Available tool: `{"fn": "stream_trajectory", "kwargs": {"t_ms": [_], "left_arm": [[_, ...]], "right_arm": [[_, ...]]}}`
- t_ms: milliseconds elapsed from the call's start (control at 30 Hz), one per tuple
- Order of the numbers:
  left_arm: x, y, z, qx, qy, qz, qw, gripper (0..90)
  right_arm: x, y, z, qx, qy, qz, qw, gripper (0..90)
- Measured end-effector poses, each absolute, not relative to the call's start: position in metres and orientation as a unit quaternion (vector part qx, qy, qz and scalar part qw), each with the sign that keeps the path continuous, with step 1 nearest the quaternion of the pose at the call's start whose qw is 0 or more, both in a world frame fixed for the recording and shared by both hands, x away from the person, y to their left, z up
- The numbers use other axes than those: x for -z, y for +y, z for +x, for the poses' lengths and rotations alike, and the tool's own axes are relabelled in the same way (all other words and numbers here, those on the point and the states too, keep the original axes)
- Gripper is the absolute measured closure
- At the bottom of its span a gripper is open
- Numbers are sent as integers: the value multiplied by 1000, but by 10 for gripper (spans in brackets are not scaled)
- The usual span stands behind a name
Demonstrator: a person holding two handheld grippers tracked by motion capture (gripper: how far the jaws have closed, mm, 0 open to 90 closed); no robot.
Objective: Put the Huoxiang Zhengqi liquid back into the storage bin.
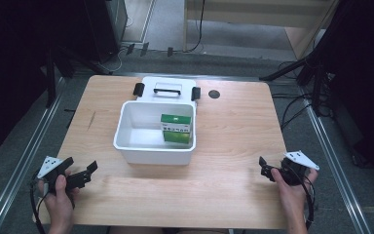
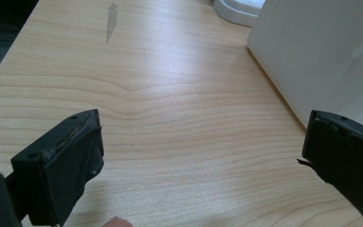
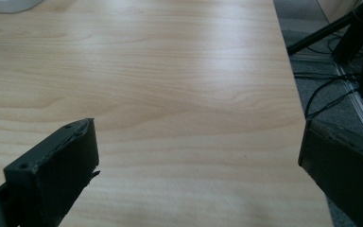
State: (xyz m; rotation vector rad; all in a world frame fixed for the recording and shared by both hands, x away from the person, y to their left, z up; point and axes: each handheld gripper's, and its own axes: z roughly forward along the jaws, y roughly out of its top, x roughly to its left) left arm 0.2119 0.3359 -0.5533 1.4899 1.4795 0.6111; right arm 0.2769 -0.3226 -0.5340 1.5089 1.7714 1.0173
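High view: white bin (image 1: 126, 141) holding green box (image 1: 176, 128) mid-tabletop (image 1: 224, 146) | left tongs (image 1: 80, 176), right tongs (image 1: 268, 170) spread, empty, near corners | likely resting; next needs reaching.

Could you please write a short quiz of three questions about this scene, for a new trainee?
1. True or false: the green box stands inside the white bin.
2. Where does the bin's white lid lie? A) behind the bin, on the table; B) on top of the bin; C) on the floor.
3. What state are the jaws of the left gripper and the right gripper in?

Key:
1. True.
2. A.
3. Both are open and hold nothing, as each gripper view shows.
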Motion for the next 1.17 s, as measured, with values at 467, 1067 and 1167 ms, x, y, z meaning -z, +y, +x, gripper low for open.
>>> {"fn": "stream_trajectory", "kwargs": {"t_ms": [467,1067,1167], "left_arm": [[553,334,212,-251,602,607,455,1],[553,337,212,-243,608,598,461,2],[553,337,212,-243,608,598,462,1]], "right_arm": [[543,-349,235,-398,648,573,306,0],[547,-349,211,-380,657,570,315,0],[547,-346,212,-374,660,570,315,0]]}}
